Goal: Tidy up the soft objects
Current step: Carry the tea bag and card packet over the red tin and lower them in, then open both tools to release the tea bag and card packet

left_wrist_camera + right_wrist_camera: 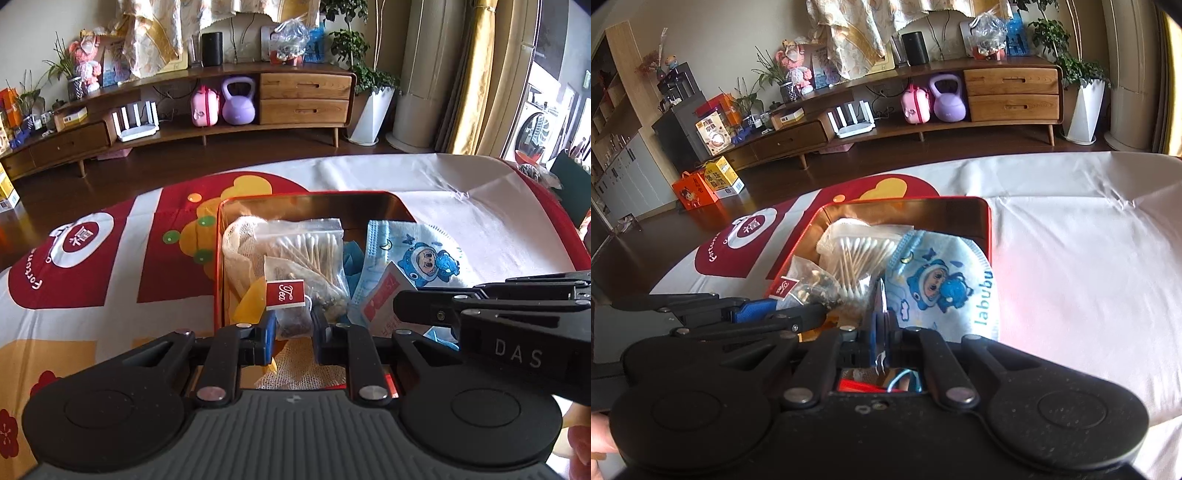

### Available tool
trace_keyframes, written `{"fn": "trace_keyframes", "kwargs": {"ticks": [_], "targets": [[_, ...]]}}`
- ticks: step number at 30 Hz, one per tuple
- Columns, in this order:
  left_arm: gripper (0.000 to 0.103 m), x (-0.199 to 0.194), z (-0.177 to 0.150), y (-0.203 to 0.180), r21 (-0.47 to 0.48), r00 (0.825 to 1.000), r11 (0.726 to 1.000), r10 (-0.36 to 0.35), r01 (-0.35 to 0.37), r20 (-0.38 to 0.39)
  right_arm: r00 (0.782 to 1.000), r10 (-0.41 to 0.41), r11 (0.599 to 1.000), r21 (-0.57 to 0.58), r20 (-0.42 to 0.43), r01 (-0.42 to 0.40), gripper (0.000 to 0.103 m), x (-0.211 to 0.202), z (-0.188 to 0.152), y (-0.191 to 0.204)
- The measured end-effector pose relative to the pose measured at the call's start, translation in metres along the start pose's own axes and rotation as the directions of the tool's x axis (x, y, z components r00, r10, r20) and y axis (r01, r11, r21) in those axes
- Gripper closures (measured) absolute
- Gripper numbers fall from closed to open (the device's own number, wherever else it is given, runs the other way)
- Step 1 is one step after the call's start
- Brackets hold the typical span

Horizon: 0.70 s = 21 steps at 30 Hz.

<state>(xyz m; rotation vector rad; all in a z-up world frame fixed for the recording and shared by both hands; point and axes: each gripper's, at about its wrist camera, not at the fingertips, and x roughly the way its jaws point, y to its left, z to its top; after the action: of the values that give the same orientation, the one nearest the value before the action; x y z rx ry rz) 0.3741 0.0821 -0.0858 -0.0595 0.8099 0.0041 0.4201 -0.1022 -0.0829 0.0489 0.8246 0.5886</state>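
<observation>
A red tin box (pixel 310 194) (pixel 908 201) stands open on the table. It holds white gauze (pixel 240 243), a bag of cotton swabs (pixel 310 247) (pixel 857 258) and a child's cartoon face mask (pixel 424 258) (pixel 942 284). My left gripper (pixel 293 328) is shut on a clear tea bag (pixel 285 294) with a red tag, low over the box's near side. My right gripper (pixel 884 332) is shut on a thin pink-white packet (pixel 380 302) (pixel 881 306), just right of the left one and beside the mask. In the left wrist view the right gripper (pixel 399 306) comes in from the right.
The table wears a red, white and yellow cloth (pixel 110 258), plain white to the right of the box (pixel 1071 258). Beyond the table's far edge are dark floor and a long wooden cabinet (pixel 303 96) with a purple kettlebell (pixel 238 101).
</observation>
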Motion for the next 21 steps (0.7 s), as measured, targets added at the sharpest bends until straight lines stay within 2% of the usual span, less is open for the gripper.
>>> {"fn": "trace_keyframes", "kwargs": {"ticks": [5, 11, 18, 21], "targets": [[0.084, 0.01, -0.005, -0.002, 0.008, 0.999, 1.0, -0.013, 0.013, -0.031, 1.0, 0.001, 1.0, -0.006, -0.015, -0.001, 0.099, 0.005, -0.006, -0.004], [0.084, 0.015, -0.012, -0.002, -0.004, 0.998, 1.0, -0.009, 0.008, -0.062, 0.999, -0.031, 0.999, -0.031, -0.021, 0.03, 0.088, 0.005, -0.01, -0.003], [0.083, 0.009, -0.013, -0.001, -0.027, 0.998, 1.0, -0.016, 0.015, -0.067, 0.998, -0.057, 0.998, -0.024, -0.023, 0.056, 0.081, -0.001, -0.011, -0.005], [0.079, 0.004, -0.012, -0.002, -0.026, 0.998, 1.0, -0.018, 0.017, -0.064, 0.998, -0.056, 0.998, -0.023, -0.018, 0.055, 0.078, -0.006, -0.01, -0.005]]}}
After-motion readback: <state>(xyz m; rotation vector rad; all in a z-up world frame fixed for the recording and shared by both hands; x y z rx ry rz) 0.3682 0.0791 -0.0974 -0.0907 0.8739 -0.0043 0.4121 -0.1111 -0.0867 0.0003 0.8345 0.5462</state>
